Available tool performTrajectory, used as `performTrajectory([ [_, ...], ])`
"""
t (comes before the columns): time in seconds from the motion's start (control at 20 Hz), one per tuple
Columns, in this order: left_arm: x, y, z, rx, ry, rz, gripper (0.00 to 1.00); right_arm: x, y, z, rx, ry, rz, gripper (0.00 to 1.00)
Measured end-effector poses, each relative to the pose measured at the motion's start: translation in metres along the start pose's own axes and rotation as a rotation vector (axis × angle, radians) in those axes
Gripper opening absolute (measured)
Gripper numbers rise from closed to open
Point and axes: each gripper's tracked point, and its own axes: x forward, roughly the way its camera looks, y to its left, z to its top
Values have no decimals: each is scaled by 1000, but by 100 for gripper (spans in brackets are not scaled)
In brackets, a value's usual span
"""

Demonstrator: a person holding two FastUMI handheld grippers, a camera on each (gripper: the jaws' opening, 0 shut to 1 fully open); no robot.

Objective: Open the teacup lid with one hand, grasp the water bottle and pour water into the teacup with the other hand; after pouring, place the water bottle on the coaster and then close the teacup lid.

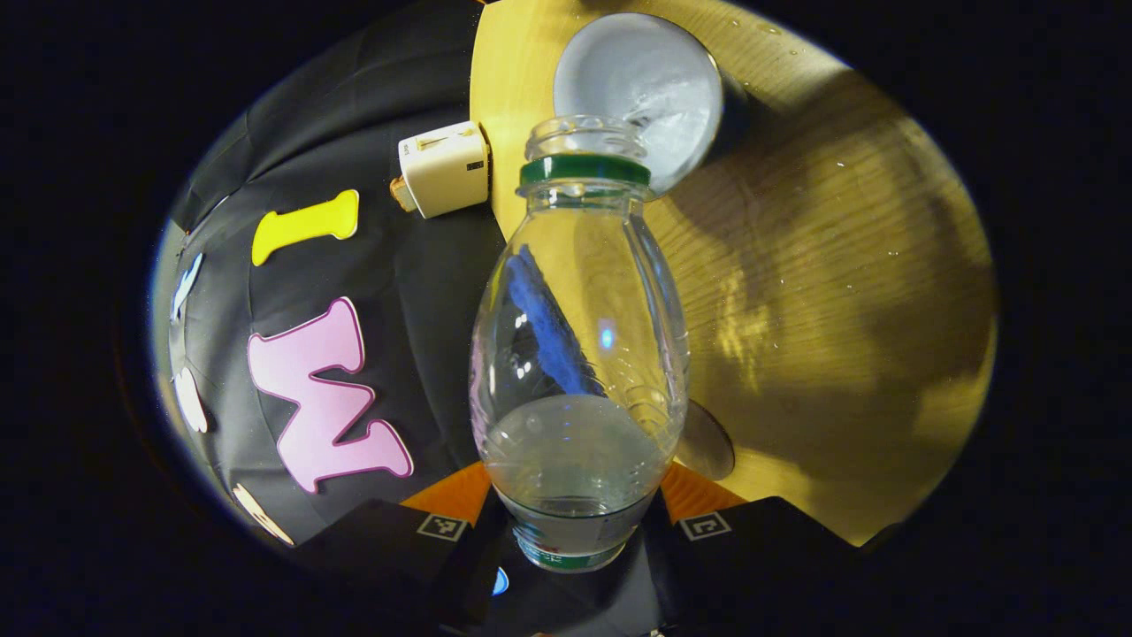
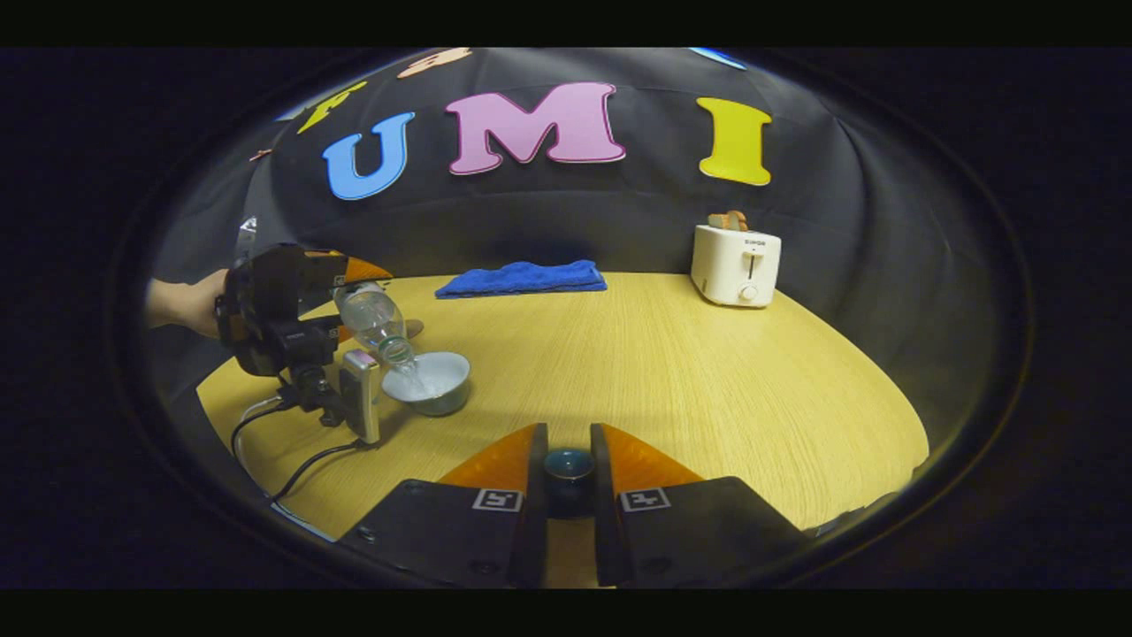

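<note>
Left fingers (image 1: 575, 531) clamp the light, crushable, slippery bottle (image 1: 579, 354) low while tipped over the fragile cup (image 1: 641, 88); right fingers (image 2: 568, 482) pinch the lid (image 2: 568, 464).

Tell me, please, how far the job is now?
Done: lid is off, held in the right tool. In hand: left tool tips the water bottle over the teacup, pouring. Left: set the bottle on the coaster, then close the teacup.
</note>
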Motion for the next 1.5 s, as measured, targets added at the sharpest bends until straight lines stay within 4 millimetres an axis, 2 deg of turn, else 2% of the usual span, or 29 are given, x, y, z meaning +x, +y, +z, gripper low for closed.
performTrajectory([
  [0.05,0,1,1,11,-8,4,71,1,0,0,-2,1,1,29],
  [0.2,1,11,6,55,-36,22,72,1,3,-2,12,5,6,25],
  [0.25,1,11,7,69,-41,23,72,1,3,-1,15,6,7,25],
  [0.3,0,14,7,86,-47,27,71,1,3,-1,17,5,7,29],
  [0.4,1,19,10,119,-61,34,72,0,5,1,20,5,11,22],
  [0.45,2,21,10,134,-65,37,72,1,6,1,21,4,12,29],
  [0.7,1,30,12,187,-77,39,72,-1,6,6,36,3,17,29],
  [0.75,1,32,13,193,-81,40,72,-1,6,8,36,0,19,25],
  [0.8,0,32,14,200,-86,40,72,-1,6,9,34,-3,18,25],
  [0.85,0,34,16,212,-97,45,72,-1,6,10,35,-2,19,29],
  [0.9,0,39,19,225,-108,54,72,-1,6,11,38,-1,20,25],
  [1.05,5,51,28,254,-136,65,72,-3,7,14,49,-3,21,29],
  [1.2,6,49,35,300,-166,74,72,-1,8,15,60,0,26,29],
  [1.5,6,48,32,333,-176,72,73,3,10,21,57,-6,31,29],
])
